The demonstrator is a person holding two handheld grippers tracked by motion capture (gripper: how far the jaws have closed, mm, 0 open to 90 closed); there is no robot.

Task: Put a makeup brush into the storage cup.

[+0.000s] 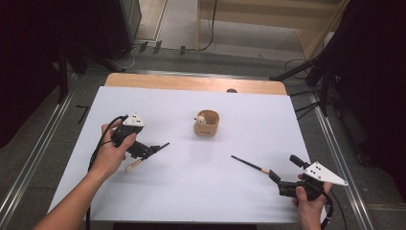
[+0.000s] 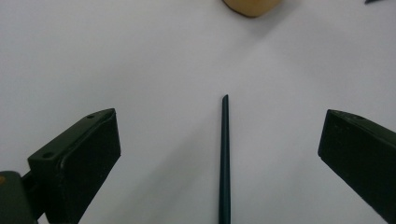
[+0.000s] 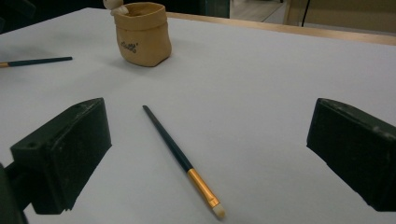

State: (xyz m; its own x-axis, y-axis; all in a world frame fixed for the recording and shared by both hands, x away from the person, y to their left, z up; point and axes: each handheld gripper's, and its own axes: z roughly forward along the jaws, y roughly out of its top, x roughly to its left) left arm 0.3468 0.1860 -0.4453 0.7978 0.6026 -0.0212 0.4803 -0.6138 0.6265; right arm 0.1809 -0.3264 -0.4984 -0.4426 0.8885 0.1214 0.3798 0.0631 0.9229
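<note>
Between open jaws — brush each

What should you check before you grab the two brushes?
1. Left gripper open: ok.
2. Left brush lies between its jaws: ok.
3. Right gripper open: ok.
4. Right brush lies between its jaws: ok.
5. Jaws low enough to close on the brushes: cannot tell.
6. Cup upright, apart from both brushes: ok.
</note>
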